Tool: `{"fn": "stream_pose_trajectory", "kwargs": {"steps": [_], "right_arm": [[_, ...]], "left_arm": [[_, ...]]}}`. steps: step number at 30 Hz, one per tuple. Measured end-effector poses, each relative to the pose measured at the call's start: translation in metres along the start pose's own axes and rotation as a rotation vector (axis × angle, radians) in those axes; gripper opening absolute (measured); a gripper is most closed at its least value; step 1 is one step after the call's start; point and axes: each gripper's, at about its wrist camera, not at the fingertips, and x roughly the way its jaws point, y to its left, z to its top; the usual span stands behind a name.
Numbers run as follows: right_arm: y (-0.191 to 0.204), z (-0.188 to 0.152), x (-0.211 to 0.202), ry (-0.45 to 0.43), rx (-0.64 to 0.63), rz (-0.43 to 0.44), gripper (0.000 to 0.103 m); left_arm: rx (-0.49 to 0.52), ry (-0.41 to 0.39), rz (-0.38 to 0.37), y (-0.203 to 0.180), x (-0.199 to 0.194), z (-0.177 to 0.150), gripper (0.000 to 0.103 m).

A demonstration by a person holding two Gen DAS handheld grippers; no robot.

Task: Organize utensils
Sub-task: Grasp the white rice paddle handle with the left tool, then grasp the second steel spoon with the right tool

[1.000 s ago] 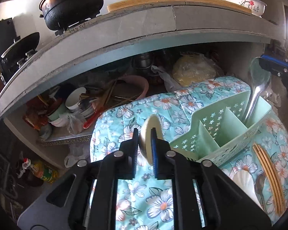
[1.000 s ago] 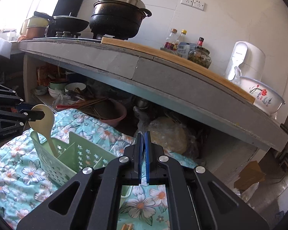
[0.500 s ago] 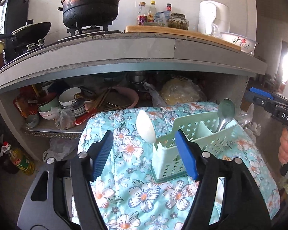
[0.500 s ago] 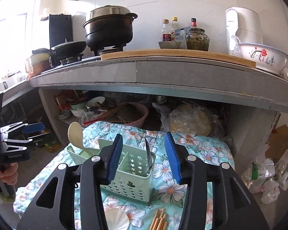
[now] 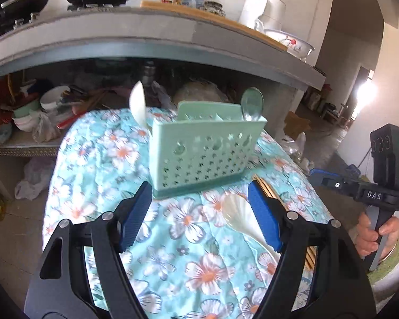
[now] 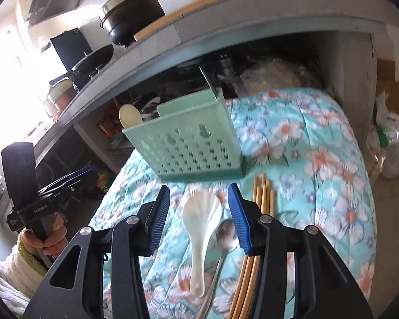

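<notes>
A mint green perforated utensil basket [image 5: 203,148] stands on the floral cloth [image 5: 173,239]; it also shows in the right wrist view [image 6: 191,143]. A cream spoon [image 5: 137,105] and a metal spoon [image 5: 252,103] stand in it. On the cloth in front lie a white rice paddle [image 6: 200,226], a metal spoon [image 6: 224,236] and wooden chopsticks [image 6: 263,194]. My left gripper [image 5: 199,218] is open and empty, short of the basket. My right gripper [image 6: 200,212] is open and empty, just above the paddle's head.
A grey concrete counter [image 5: 146,34] overhangs the far side, with a black pot [image 6: 133,16], bottles and a bowl on top. The shelf under it holds bowls [image 5: 50,98] and bags. Plastic bags [image 6: 393,148] lie on the floor at right.
Both grippers opened, letting go of the spoons now standing in the basket, and pulled back. The right gripper has dropped down toward the paddle and spoon on the cloth.
</notes>
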Motion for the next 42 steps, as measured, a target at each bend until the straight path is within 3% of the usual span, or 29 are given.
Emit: {"fn": "stream_pose_trajectory", "kwargs": {"steps": [3, 9, 14, 30, 42], "right_arm": [[-0.009, -0.022, 0.007, 0.029, 0.056, 0.006, 0.045], [-0.029, -0.043, 0.009, 0.033, 0.146, 0.012, 0.045], [-0.040, -0.046, 0.004, 0.026, 0.177, 0.003, 0.045], [-0.055, -0.057, 0.010, 0.046, 0.243, 0.004, 0.045], [-0.043, -0.056, 0.029, 0.105, 0.210, -0.006, 0.036]], "left_arm": [[-0.023, 0.081, -0.058, -0.006, 0.031, -0.012, 0.070], [-0.120, 0.231, -0.149, -0.009, 0.096, -0.028, 0.059], [-0.223, 0.305, -0.147, -0.002, 0.134, -0.039, 0.052], [-0.230, 0.328, -0.116, 0.000, 0.156, -0.044, 0.013], [-0.258, 0.316, -0.134, 0.021, 0.121, -0.046, 0.004]]}}
